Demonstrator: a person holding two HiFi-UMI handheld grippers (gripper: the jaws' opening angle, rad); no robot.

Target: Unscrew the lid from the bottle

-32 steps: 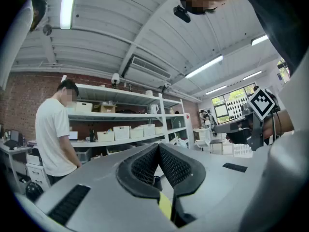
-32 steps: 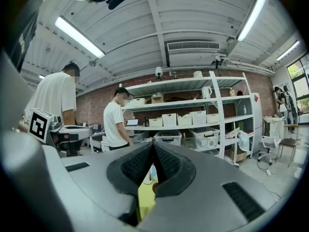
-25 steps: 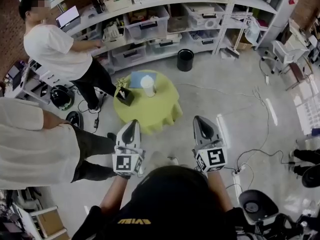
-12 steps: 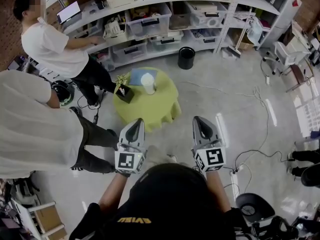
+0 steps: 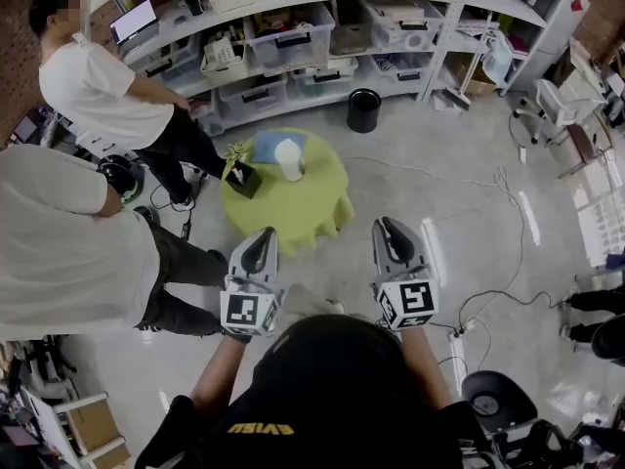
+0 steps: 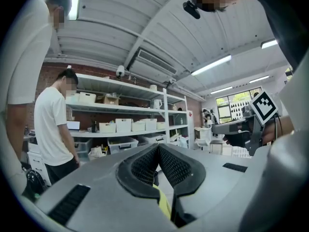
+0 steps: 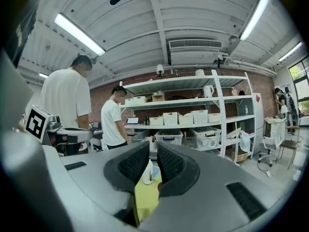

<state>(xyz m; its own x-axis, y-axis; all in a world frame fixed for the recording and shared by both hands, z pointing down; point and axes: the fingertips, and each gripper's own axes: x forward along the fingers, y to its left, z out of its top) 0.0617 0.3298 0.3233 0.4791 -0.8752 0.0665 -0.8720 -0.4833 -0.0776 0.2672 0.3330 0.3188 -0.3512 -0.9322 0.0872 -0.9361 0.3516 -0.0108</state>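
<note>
A white bottle [image 5: 289, 160] stands upright on a round yellow-green table [image 5: 293, 213] some way ahead of me; its lid cannot be told apart from here. My left gripper [image 5: 259, 243] hovers over the floor short of the table, shut with nothing in it; its pads [image 6: 145, 166] meet in the left gripper view. My right gripper [image 5: 390, 231] is level with it to the right, its jaws opening with a narrow gap and nothing between them. Through that gap in the right gripper view, the bottle [image 7: 147, 172] shows far off.
A potted plant [image 5: 241, 178] and a blue cloth [image 5: 266, 148] share the table. One person [image 5: 68, 252] stands close at my left, another [image 5: 103, 86] by the shelves [image 5: 293, 37] of bins. A black bin [image 5: 363, 111] and cables [image 5: 508, 301] are on the floor.
The right gripper's jaws have parted a little. The near person at my left has shifted forward. Both grippers have stayed almost in place before the table.
</note>
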